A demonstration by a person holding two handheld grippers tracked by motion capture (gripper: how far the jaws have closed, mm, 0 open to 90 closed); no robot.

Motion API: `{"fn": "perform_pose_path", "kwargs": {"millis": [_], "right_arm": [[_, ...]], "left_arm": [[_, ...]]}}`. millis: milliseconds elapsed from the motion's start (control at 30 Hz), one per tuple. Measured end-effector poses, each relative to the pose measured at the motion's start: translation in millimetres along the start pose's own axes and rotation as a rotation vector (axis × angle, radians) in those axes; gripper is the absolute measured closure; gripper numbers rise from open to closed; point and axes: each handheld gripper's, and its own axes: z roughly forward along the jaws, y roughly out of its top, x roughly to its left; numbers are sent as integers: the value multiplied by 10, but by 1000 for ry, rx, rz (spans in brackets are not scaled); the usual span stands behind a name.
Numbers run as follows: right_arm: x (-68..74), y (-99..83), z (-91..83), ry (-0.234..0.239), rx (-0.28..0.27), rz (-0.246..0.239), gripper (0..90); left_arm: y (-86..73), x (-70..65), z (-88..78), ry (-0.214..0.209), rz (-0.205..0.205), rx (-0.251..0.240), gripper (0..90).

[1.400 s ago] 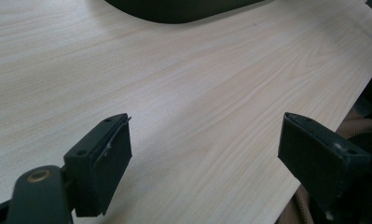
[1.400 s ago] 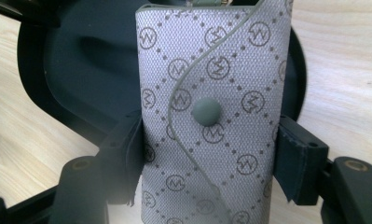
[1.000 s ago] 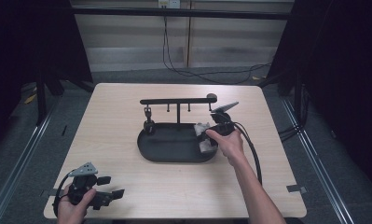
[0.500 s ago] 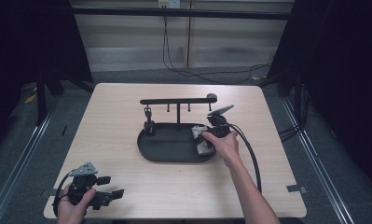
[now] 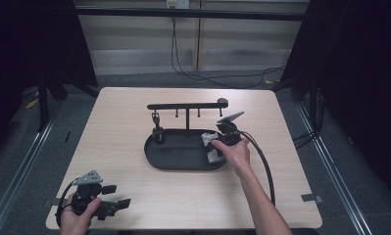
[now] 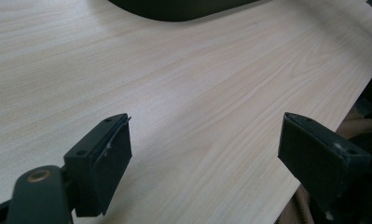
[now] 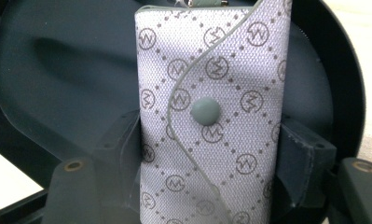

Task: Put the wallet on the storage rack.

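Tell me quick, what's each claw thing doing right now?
Left gripper: open, holding nothing, over the table.
Right gripper: shut on the patterned pouch, over the black tray.

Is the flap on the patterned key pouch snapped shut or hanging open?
Shut, it seems: in the right gripper view the curved flap lies flat across the pouch with the snap button seated on it. Whether it is actually fastened, cannot tell.

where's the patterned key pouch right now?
The key pouch sits between the right gripper jaws, over the right end of the black oval tray, mid-table in the high view, in front of the hook stand.
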Motion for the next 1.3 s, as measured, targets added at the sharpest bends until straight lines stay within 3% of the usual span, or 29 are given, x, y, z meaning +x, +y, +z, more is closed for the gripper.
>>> {"fn": "perform_pose_path", "kwargs": {"millis": [267,567,1100,1300], "right_arm": [[1,-6,15,7,-17,22,284],[4,-20,-34,9,-46,8,272],[-32,-219,-420,26,-161,-52,240],[-107,-379,-529,-14,-163,-63,237]], "left_arm": [[0,2,-4,0,-2,-2,170],[3,2,-2,-1,-3,-2,170],[3,10,-6,4,-6,-6,170],[2,7,-6,6,-7,-4,170]]}}
